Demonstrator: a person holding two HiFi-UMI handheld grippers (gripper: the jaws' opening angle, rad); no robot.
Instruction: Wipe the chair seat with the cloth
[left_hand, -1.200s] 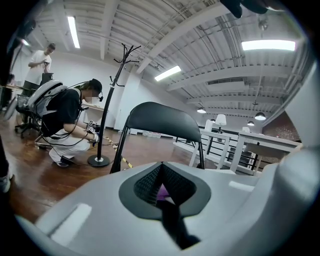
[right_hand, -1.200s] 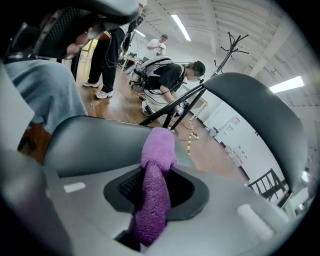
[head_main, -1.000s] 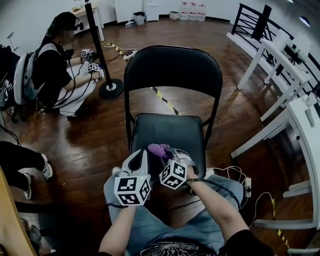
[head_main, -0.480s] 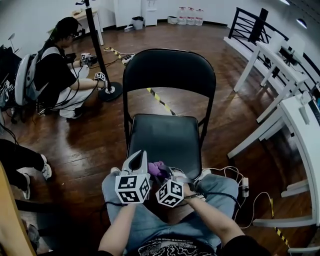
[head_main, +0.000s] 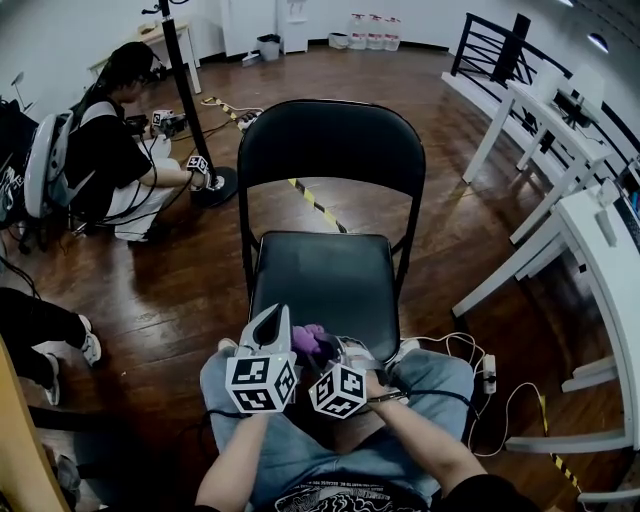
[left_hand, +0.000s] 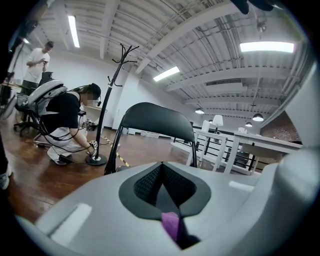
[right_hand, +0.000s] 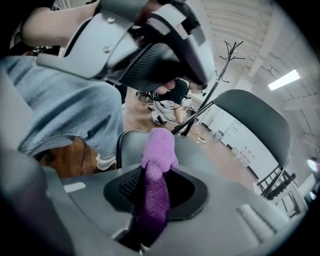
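Closest in, over the person's jeans (head_main: 300, 450), the two tools sit side by side at the front lip of the chair. The right hand-held gripper (head_main: 328, 350) is clamped on the purple cloth (right_hand: 157, 150). The cloth runs lengthwise along the jaws and out past their tips as a soft tuft, its free end pointing ahead toward the chair. Just beside it, the left hand-held gripper (left_hand: 161, 172) has its jaws drawn together with no gap between the pads. A scrap of purple shows low in its throat, but I cannot tell whether that is pinched or only seen past the fingers. Ahead of both and a little lower lies the black chair seat (head_main: 325, 275). It is bare and appears untouched by the cloth, which hangs at or just short of the front edge. The wipe turns on that relation: the seat stretches forward and down from the tuft, its depth in line with the cloth's long axis. The right hand, the one carrying the cloth, would likely have to reach out and press down. Behind the seat rises the backrest (head_main: 330, 140). Farther off are a crouching person (head_main: 100, 150) by a coat stand (head_main: 180, 90) on the wooden floor, and a white tabletop (head_main: 600, 230) to the right.
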